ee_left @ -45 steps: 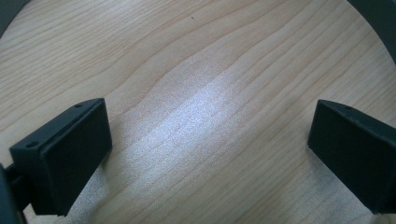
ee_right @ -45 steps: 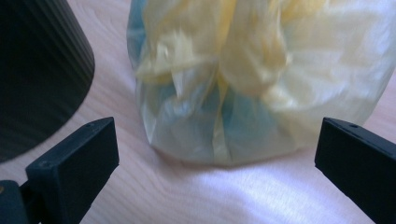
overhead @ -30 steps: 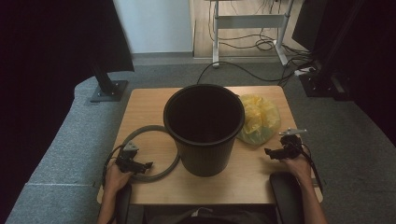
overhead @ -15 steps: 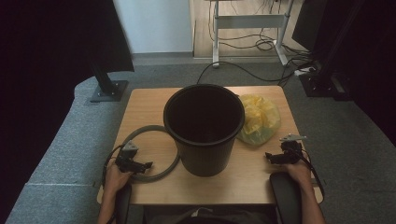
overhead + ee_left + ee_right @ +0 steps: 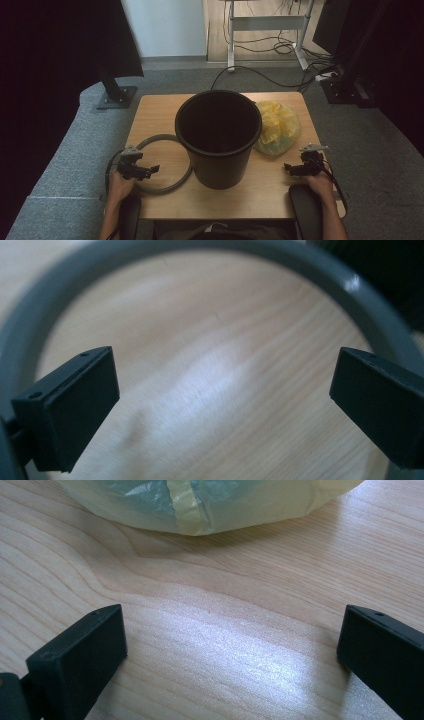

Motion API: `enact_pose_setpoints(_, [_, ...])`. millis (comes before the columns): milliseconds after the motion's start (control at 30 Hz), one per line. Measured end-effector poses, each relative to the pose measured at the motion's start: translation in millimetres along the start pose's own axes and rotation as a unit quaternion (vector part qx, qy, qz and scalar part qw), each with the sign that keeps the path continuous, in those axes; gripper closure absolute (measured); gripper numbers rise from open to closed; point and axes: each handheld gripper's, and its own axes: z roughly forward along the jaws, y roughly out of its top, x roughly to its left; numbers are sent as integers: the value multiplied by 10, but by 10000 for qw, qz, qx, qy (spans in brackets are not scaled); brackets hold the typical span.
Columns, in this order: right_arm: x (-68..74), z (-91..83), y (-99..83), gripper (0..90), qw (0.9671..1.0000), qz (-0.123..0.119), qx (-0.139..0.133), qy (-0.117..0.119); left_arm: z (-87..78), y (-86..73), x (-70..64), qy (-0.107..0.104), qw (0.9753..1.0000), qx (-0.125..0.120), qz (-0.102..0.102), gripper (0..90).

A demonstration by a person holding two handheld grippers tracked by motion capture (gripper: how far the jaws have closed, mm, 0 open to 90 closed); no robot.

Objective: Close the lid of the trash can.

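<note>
Two black tools are seen. The left tool [image 5: 150, 170] is built of black parts, and a small grey plate is carried on top of it, behind the jaws. A dark cable is looped out behind it. The right tool [image 5: 289, 169] is black too, topped by a grey three-cornered plate, and a black cable is trailed back from it. Close up, each jaw is shown as a flat, matt black rectangular block with a small round hole near its upper edge. No sleeves are worn on the forearms.
</note>
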Motion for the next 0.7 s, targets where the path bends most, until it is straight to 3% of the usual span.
enact_pose_setpoints(133, [0, 0, 0, 0, 10000, 0, -1, 0, -19, 50, 115, 275, 9996, 47, 14, 0])
enact_pose_setpoints(233, [0, 0, 0, 0, 10000, -1, -1, 0, 19, 38, 218, 299, 9995, 125, -27, 0])
enact_pose_setpoints(333, [0, 0, 0, 0, 10000, -1, -1, 0, 51, 3, 325, 480, 9986, 224, -77, 0])
enact_pose_setpoints(400, [0, 0, 0, 0, 10000, 1, -1, 1, 58, -34, 417, 558, 9980, 211, -219, 0])
enact_pose_setpoints(500, [0, 0, 0, 0, 10000, -1, 0, 1, 72, -82, 513, 567, 9974, 163, -414, 0])
enact_pose_setpoints(700, [0, 0, 0, 0, 10000, -1, -1, 1, 185, -129, 572, 645, 9962, 385, -443, 0])
